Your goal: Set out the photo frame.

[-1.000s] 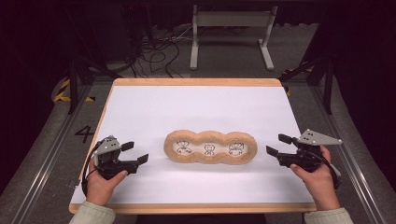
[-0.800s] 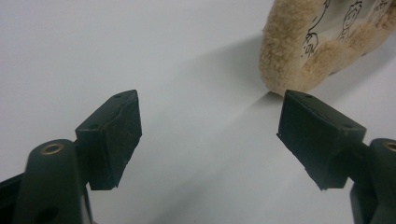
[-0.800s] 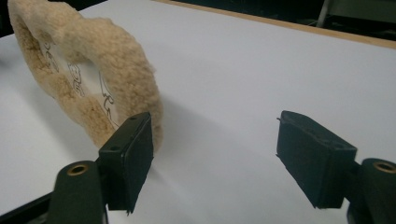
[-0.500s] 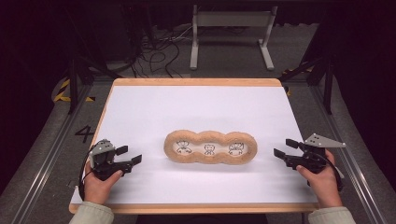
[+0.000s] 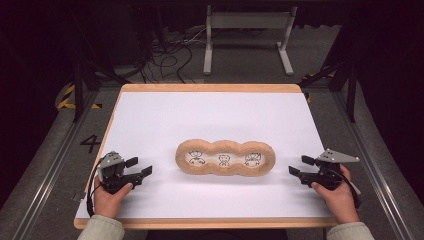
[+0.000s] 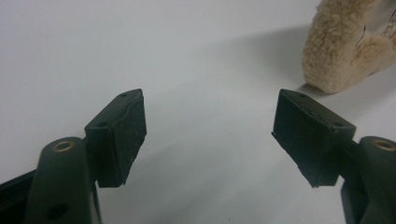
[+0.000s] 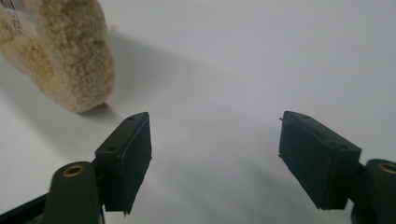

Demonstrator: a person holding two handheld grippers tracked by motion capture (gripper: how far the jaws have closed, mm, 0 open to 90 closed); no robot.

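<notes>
- Overhead, high view: fleecy tan tray (image 5: 225,158) with three lobes, flat at middle of white table (image 5: 210,115), slightly toward near edge. Left gripper (image 5: 139,167) low at near left, right gripper (image 5: 295,166) low at near right, both well apart from tray, jaws spread, nothing held.
- Risk seen from above: soft, light piece likely to slide or spin on smooth surface if pushed from one end alone; unequal timing of both hands would skew it.
- Left gripper view: pads (image 6: 122,130) released and empty, wide gap over bare table; tray's left end (image 6: 341,51) at far right, off jaw line. Straight advance would miss or only graze fleece.
- Right gripper view: pads (image 7: 128,154) parted, empty; tray's right end (image 7: 65,60) at far left, also off axis. Shallow pinch on pile alone likely to slip; low jaws may scrape table.
</notes>
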